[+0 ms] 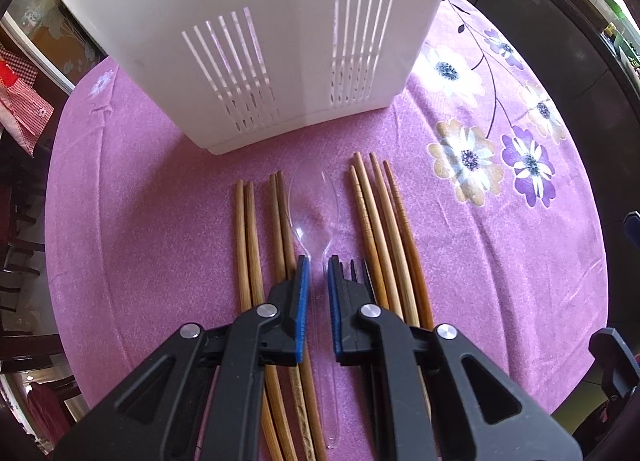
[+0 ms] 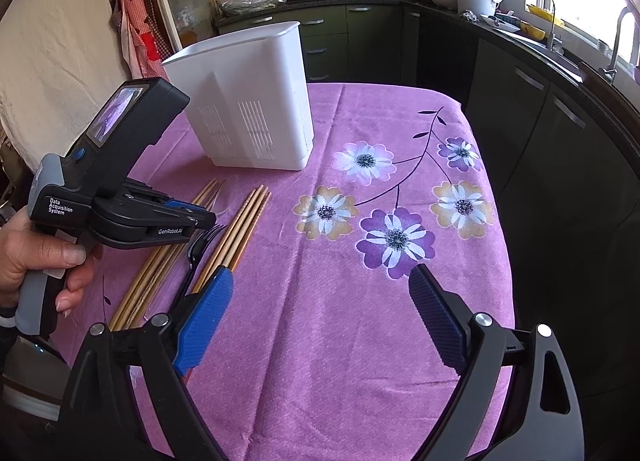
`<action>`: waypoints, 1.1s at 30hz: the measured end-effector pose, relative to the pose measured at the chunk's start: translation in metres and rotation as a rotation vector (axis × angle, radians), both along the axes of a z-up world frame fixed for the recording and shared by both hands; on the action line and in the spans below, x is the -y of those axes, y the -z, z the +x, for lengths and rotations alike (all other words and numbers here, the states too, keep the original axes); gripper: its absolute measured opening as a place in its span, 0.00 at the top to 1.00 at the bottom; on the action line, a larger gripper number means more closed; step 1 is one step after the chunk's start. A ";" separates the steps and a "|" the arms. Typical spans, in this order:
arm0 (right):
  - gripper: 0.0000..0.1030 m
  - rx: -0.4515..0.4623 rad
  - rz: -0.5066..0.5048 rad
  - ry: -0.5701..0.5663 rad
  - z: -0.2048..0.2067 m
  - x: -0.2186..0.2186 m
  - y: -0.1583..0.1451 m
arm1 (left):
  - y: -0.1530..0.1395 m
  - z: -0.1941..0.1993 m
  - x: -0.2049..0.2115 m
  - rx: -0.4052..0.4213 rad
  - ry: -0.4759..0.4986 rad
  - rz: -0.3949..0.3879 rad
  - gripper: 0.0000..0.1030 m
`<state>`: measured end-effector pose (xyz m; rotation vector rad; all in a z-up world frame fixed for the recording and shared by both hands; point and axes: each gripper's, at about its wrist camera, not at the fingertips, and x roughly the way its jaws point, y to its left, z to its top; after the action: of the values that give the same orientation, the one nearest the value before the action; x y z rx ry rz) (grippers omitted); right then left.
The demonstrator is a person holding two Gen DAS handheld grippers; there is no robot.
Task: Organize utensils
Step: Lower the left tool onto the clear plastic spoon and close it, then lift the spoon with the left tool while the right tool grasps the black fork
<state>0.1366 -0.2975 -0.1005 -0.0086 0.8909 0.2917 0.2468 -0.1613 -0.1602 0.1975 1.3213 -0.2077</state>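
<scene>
A clear plastic spoon (image 1: pixel 314 201) lies on the purple cloth between two groups of wooden chopsticks (image 1: pixel 256 245) (image 1: pixel 384 229). My left gripper (image 1: pixel 318 265) straddles the spoon's handle, its jaws narrowly apart with blue pads on either side, not visibly pressing it. A black plastic fork (image 1: pixel 354 267) lies half hidden under the right finger; it also shows in the right wrist view (image 2: pixel 200 245). A white slotted utensil holder (image 1: pixel 256 37) (image 2: pixel 248 109) stands upright behind the utensils. My right gripper (image 2: pixel 320 293) is wide open and empty above the cloth, right of the chopsticks (image 2: pixel 236 233).
The table (image 2: pixel 360 341) has a purple flowered cloth and its edges fall away at right and front. Dark kitchen cabinets (image 2: pixel 520 101) run along the right and back. A hand holds the left gripper's body (image 2: pixel 108 165) at the left.
</scene>
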 end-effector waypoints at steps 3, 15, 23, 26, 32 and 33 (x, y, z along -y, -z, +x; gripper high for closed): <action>0.14 0.000 -0.003 0.000 0.000 -0.001 0.000 | 0.000 -0.003 0.004 0.005 0.009 0.008 0.91; 0.14 -0.035 -0.013 -0.028 0.003 -0.014 -0.001 | -0.032 -0.021 -0.031 0.113 -0.007 -0.108 0.92; 0.26 -0.166 -0.049 -0.165 0.012 -0.075 0.007 | -0.102 -0.062 -0.076 0.311 -0.027 -0.199 0.92; 0.47 -0.261 -0.021 -0.193 0.022 -0.100 0.017 | -0.120 -0.078 -0.084 0.368 -0.017 -0.209 0.92; 0.67 -0.414 -0.039 -0.183 0.040 -0.136 0.039 | -0.134 -0.099 -0.094 0.424 0.007 -0.226 0.92; 0.72 -0.433 -0.031 -0.182 0.040 -0.141 0.040 | -0.134 -0.101 -0.095 0.428 0.009 -0.227 0.92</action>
<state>0.1770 -0.1566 -0.1410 -0.0572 1.3279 0.4600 0.1454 -0.0666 -0.0260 0.0498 0.8645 -0.3024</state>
